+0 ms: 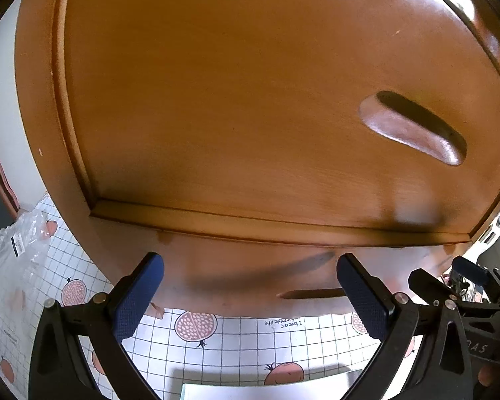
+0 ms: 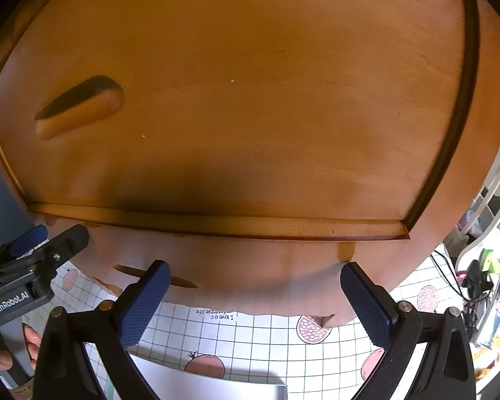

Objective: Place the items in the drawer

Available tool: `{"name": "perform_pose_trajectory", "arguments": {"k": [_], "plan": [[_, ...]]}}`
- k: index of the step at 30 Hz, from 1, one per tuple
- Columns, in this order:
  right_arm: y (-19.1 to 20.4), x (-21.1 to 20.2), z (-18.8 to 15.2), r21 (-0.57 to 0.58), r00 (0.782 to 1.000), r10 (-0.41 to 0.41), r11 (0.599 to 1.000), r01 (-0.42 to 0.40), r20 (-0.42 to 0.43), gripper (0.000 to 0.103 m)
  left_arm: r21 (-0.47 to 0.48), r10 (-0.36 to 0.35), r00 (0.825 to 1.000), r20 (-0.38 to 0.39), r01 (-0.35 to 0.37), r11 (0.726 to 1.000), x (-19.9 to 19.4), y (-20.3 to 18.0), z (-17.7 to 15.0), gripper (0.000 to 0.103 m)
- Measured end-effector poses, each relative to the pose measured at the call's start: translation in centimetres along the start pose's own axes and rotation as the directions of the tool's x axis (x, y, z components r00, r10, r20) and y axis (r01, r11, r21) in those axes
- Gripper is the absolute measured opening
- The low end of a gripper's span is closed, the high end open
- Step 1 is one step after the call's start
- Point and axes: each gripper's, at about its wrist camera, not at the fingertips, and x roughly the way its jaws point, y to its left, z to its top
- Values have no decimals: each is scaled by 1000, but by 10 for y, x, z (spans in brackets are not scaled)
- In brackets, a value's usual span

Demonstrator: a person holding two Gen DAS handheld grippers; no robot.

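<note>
Left gripper [image 1: 250, 295] jaws spread wide, empty. Right gripper [image 2: 255, 303] same, empty. Both face shut brown wooden drawer front [image 1: 243, 100], close ahead at 12 o'clock.

Oval recessed pull slot [image 1: 413, 126]: 2 o'clock from left gripper, 10 o'clock from right gripper [image 2: 78, 106]. Long axis roughly horizontal, tilted by lens. Neither gripper clearly nearer.

Flat white item [image 2: 216, 386] on pomegranate-print grid desk cover [image 2: 266, 336], at 6 o'clock, below both.

Judgement: drawer not yet opened; slot comes first.

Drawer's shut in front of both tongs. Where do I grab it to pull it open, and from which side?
Take the drawer front by its recessed handle slot. The panel is flat and flush in its frame, so nothing else offers purchase. The dark, deeper part of the recess lies along its upper edge, so probably hook a finger of the open left tongs in from below, then pull straight out.
</note>
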Motion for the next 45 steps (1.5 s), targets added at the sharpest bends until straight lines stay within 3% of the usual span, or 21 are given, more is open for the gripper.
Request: {"name": "perform_pose_trajectory", "arguments": {"k": [12, 21, 27, 36, 45], "plan": [[9, -31, -13, -18, 1000, 18, 1000, -18, 13, 103, -15, -25, 999, 31, 25, 1000, -69, 0, -38, 103], [19, -60, -40, -15, 999, 33, 999, -33, 7, 103, -23, -10, 999, 52, 12, 1000, -85, 16, -44, 103], [25, -88, -63, -12, 999, 41, 999, -41, 20, 103, -20, 14, 998, 64, -13, 1000, -101, 13, -40, 103], [36, -122, -110, -5, 999, 42, 999, -42, 24, 103, 7, 28, 996, 84, -29, 1000, -129, 15, -76, 103], [46, -151, -150, -19, 999, 48, 999, -48, -2, 103, 22, 44, 998, 34, -45, 999, -152, 22, -112, 103]]}}
